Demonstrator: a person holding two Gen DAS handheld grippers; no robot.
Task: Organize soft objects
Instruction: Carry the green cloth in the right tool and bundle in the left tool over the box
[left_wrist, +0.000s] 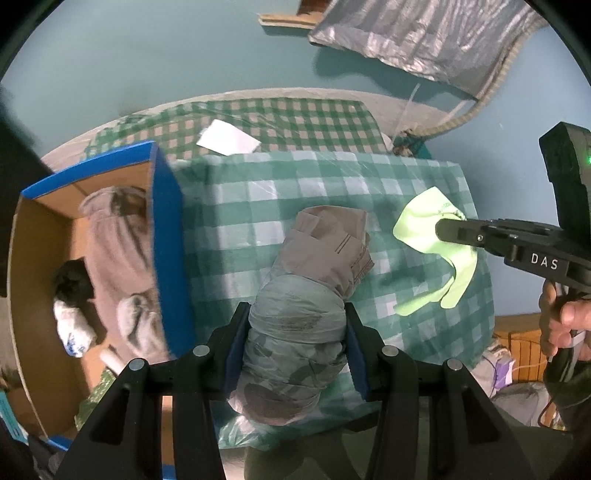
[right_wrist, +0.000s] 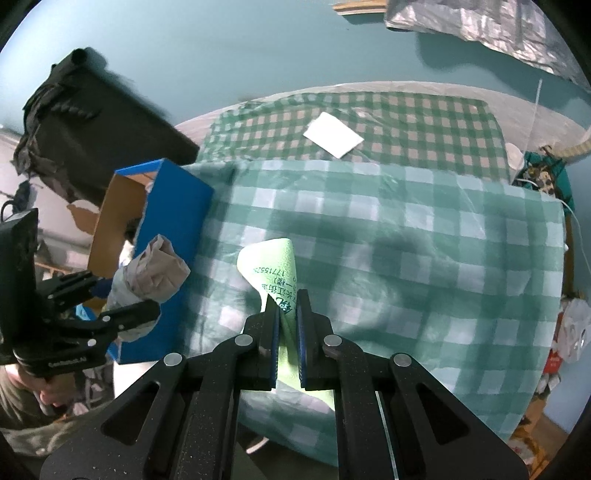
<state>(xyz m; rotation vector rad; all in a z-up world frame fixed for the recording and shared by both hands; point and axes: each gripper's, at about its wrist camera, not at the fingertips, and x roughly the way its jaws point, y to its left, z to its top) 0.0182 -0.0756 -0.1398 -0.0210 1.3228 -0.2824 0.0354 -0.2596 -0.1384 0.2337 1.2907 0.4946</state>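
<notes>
My left gripper (left_wrist: 297, 314) is shut on a rolled grey-brown cloth bundle (left_wrist: 314, 266) and holds it above the green checked cloth, just right of the blue cardboard box (left_wrist: 168, 236). The bundle also shows in the right wrist view (right_wrist: 149, 273), next to the box (right_wrist: 173, 206). My right gripper (right_wrist: 287, 295) is shut on a light green cloth (right_wrist: 271, 267) with printed text, lifted off the checked cloth. In the left wrist view the right gripper (left_wrist: 448, 229) holds that green cloth (left_wrist: 424, 221) at the right.
The box holds a grey-pink garment (left_wrist: 114, 243), a black item (left_wrist: 72, 284) and a white sock (left_wrist: 72, 332). A white paper (left_wrist: 227, 142) lies on the darker checked cloth behind. A silver sheet (left_wrist: 417, 33) hangs on the blue wall. Clutter lies at the right floor edge.
</notes>
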